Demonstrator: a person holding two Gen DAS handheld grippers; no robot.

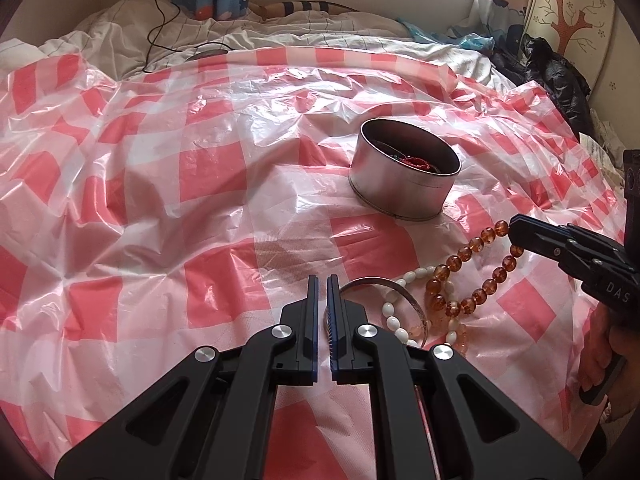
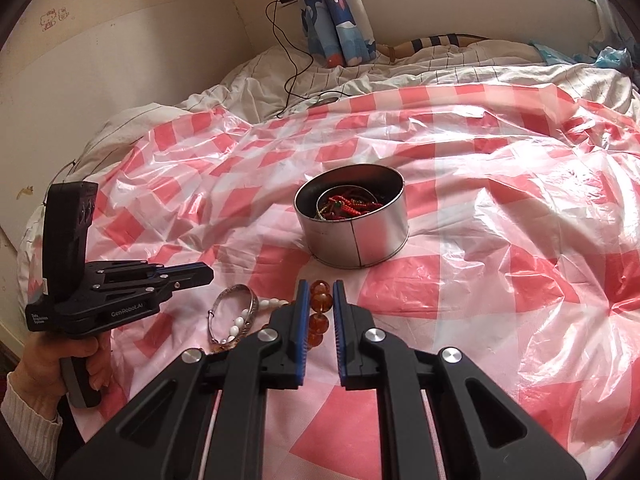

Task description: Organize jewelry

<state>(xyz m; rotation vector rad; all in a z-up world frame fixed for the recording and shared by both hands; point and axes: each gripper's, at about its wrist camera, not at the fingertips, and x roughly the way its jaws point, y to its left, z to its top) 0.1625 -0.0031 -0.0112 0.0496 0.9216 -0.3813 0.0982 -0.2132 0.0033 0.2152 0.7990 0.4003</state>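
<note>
On a bed draped in pink-checked plastic sheet (image 2: 500, 240), a person sorted jewelry with two hand-held grippers. At far left, the left gripper (image 2: 208, 273) hung clenched and empty, its jaws all but touching, just above a silver bangle (image 2: 236, 300) and a white bead bracelet (image 2: 240, 322) lying loose on the sheet. At the centre, the right gripper (image 2: 320, 304) was grasping the amber bead bracelet (image 2: 320, 300) by a few beads, the rest of the loop trailing down towards the pile; from the left side the strand looked partly raised, its lower end apparently near the sheet. At twelve o'clock from that gripper, well apart, stood the round metal tin (image 2: 380, 236), open and already holding red cord pieces (image 2: 348, 204) and a ring-shaped piece. The step in hand appeared to be carrying the amber strand to the tin. The next move would call for lifting it clear of the white beads, swinging over the rim, and letting go only once the loop hung inside.
</note>
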